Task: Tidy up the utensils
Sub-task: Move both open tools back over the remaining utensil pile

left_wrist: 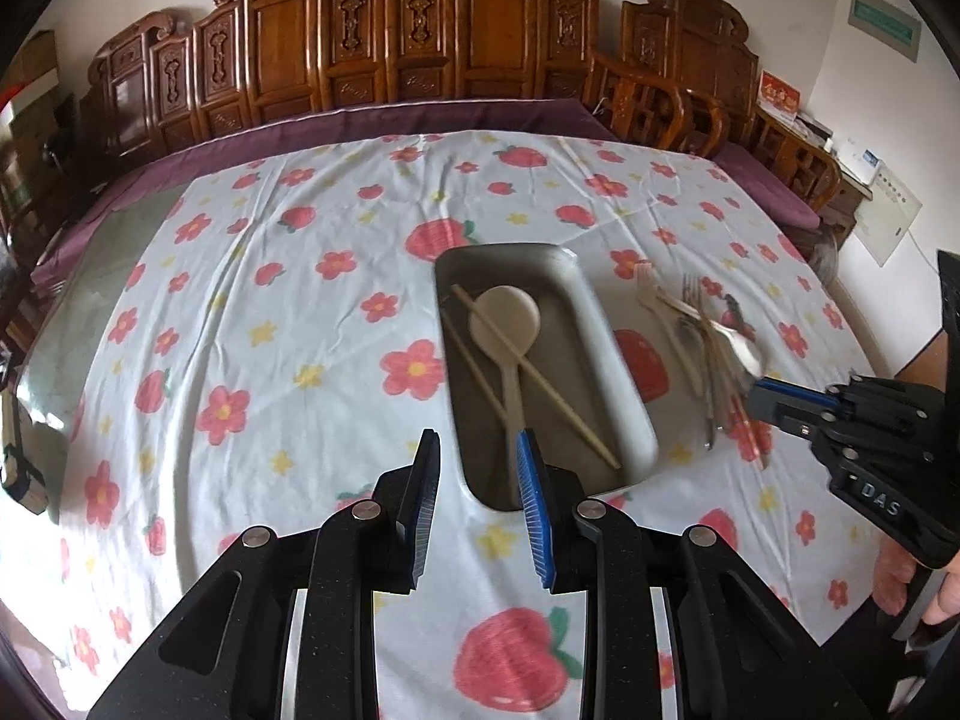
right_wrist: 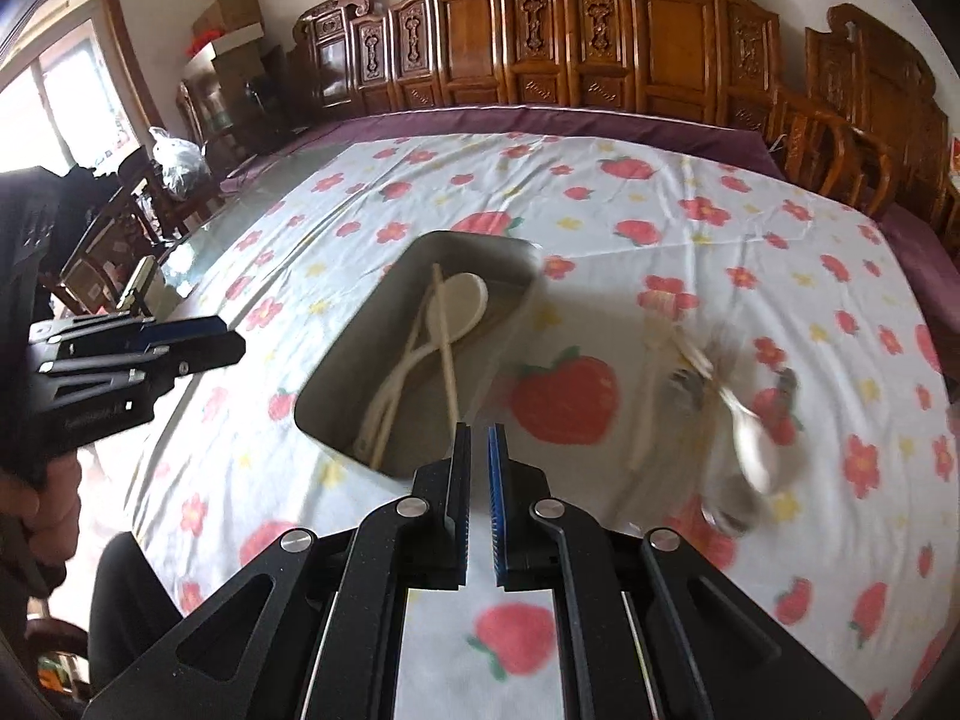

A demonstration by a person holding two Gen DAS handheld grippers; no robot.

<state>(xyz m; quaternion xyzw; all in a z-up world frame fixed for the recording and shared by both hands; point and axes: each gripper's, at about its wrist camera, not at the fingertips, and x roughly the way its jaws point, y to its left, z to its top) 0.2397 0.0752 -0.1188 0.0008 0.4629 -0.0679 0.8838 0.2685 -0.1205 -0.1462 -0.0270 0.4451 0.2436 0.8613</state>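
Note:
A metal tray [left_wrist: 606,372] [right_wrist: 336,354] sits on the flowered tablecloth and holds a cream plastic spoon [left_wrist: 504,315] [right_wrist: 462,300] and two wooden chopsticks [left_wrist: 564,402] [right_wrist: 445,342]. To its right lies a loose pile of forks and spoons [left_wrist: 699,324] [right_wrist: 720,396], blurred in the right wrist view. My left gripper [left_wrist: 477,456] is open and empty above the tray's near end. My right gripper [right_wrist: 478,444] is nearly closed and empty, its jaws a narrow gap apart, near the tray's near right corner; it also shows in the left wrist view [left_wrist: 757,396] beside the pile.
The flowered cloth [left_wrist: 270,324] covers a glass-topped table [left_wrist: 90,312] with purple fabric at the far edge. Carved wooden chairs [left_wrist: 420,36] line the far side. Boxes and a bag [right_wrist: 180,162] stand at the far left.

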